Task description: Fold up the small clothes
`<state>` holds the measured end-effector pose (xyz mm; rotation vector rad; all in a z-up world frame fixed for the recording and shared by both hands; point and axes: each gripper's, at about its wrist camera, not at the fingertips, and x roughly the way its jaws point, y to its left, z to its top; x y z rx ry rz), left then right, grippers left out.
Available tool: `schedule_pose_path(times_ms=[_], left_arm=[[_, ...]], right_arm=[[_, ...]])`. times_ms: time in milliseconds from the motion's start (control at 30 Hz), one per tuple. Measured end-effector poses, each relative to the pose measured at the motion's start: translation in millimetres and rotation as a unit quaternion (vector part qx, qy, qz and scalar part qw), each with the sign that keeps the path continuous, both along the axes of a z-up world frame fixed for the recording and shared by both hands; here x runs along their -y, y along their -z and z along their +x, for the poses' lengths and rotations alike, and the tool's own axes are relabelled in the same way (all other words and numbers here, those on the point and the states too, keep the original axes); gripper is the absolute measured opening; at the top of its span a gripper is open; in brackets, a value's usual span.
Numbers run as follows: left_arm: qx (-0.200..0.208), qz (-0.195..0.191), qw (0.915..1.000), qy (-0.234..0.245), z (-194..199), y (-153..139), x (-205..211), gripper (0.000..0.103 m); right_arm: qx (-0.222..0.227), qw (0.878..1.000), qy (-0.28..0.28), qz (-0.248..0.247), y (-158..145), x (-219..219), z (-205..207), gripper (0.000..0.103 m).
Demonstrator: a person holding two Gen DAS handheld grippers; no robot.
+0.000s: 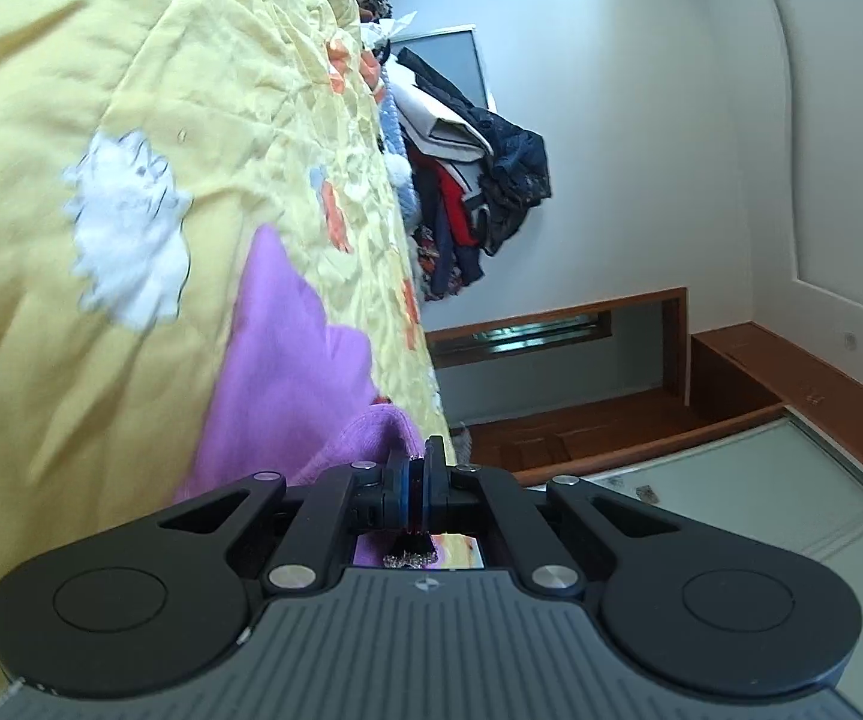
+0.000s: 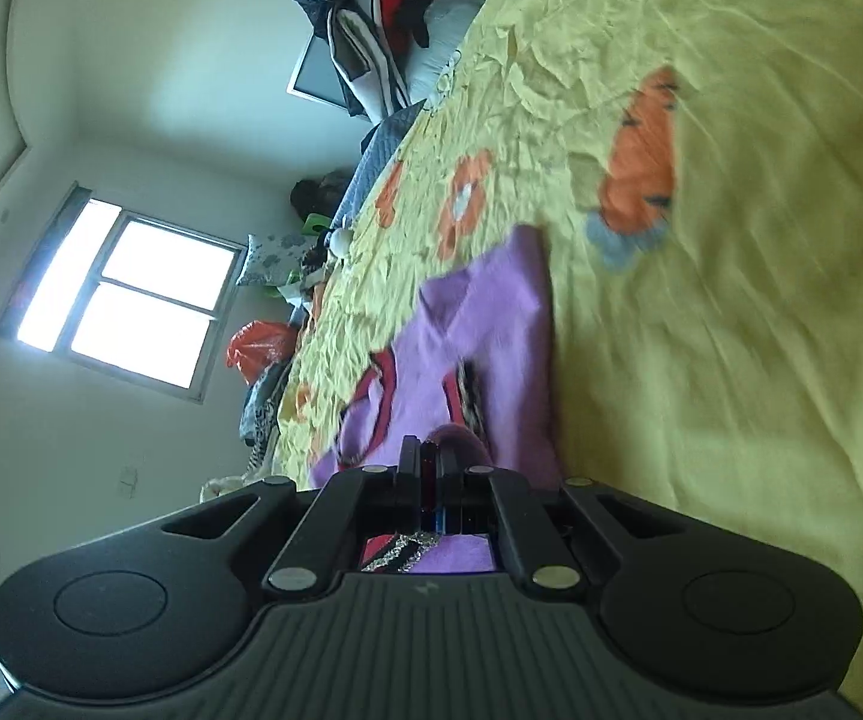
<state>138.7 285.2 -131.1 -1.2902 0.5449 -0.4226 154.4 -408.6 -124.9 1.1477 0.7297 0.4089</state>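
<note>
- Left wrist view: the left gripper [image 1: 418, 461] is seen at six o'clock with its jaws pressed together on an edge of the purple garment [image 1: 287, 348]; purple cloth bunches just at the fingertips.
- The purple garment is spread from the jaws toward ten o'clock, lying on the yellow bedsheet [image 1: 71, 90], which is printed with a white cloud shape [image 1: 125, 228] and small orange flowers.
- A heap of dark clothes [image 1: 479, 180] is piled at the sheet's far edge, toward one o'clock, well apart from the garment.
- Right wrist view: the right gripper [image 2: 430, 462] is likewise closed on the purple garment [image 2: 491, 336], gripped near a dark red trimmed edge [image 2: 386, 396] with a glittery strip beside it.
- From these jaws the garment is stretched toward twelve o'clock across the same yellow bedsheet [image 2: 761, 330], close to a large orange flower print [image 2: 641, 162] at one o'clock.
- A bright window [image 2: 125, 294] is seen at nine o'clock, and another pile of clothes [image 2: 371, 18] at eleven o'clock.
- Much of the sheet is blurred in both views.
</note>
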Motion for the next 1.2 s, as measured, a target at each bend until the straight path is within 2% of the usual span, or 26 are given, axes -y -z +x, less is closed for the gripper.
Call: schedule_pose_path(times_ms=[67, 267, 500, 733, 800, 833, 900, 933, 967, 1000, 1033, 1067, 1133, 1167, 1200], left_arm=[[-0.004, -0.010, 0.9999, -0.001, 11, 2, -1, 0.002], [-0.020, 0.005, 0.9998, 0.005, 43, 2, 1, 0.002], [-0.049, -0.001, 0.9988, -0.004, 58, 22, -2, 0.002], [-0.057, -0.006, 0.9983, -0.009, 74, 23, -4, 0.002], [-0.063, -0.009, 0.9979, -0.006, 83, 25, -4, 0.003], [-0.079, -0.014, 0.9967, -0.011, 86, 28, -6, 0.010], [-0.078, -0.032, 0.9961, -0.026, 92, 29, -12, 0.018], [-0.074, -0.022, 0.9963, -0.036, 92, 24, -16, 0.034], [-0.072, -0.005, 0.9964, -0.045, 91, 16, -20, 0.048], [-0.062, 0.009, 0.9967, -0.051, 87, 7, -23, 0.053], [-0.046, 0.024, 0.9974, -0.050, 84, -4, -24, 0.056], [-0.029, 0.049, 0.9976, -0.039, 79, -16, -21, 0.056], [-0.010, 0.122, 0.9925, 0.007, 70, -40, -2, 0.056], [-0.004, 0.170, 0.9849, 0.033, 67, -50, 14, 0.059], [0.002, 0.219, 0.9739, 0.061, 64, -58, 33, 0.061]], right_arm=[[-0.003, 1.000, 0.004, 0.007, 2, 2, 15, 0.004], [-0.021, 1.000, 0.005, 0.001, 10, 0, 51, 0.004], [-0.042, 0.999, 0.009, 0.002, 24, 0, 74, 0.004], [-0.052, 0.998, 0.017, 0.008, 28, -2, 92, 0.005], [-0.051, 0.998, 0.017, 0.018, 30, -2, 101, 0.008], [-0.057, 0.998, 0.018, 0.015, 31, -3, 106, 0.011], [-0.043, 0.999, 0.018, 0.000, 26, -4, 112, 0.030], [-0.032, 0.999, 0.009, -0.003, 20, -6, 114, 0.047], [-0.020, 1.000, 0.001, -0.014, 12, -9, 115, 0.069], [-0.005, 0.999, 0.001, -0.041, -1, -13, 112, 0.079], [0.009, 0.996, 0.007, -0.085, -17, -19, 105, 0.096], [0.030, 0.991, 0.009, -0.133, -33, -26, 97, 0.097], [0.096, 0.973, -0.038, -0.207, -60, -50, 81, 0.097], [0.116, 0.964, -0.064, -0.231, -67, -63, 76, 0.097], [0.126, 0.953, -0.091, -0.262, -72, -80, 72, 0.096]])
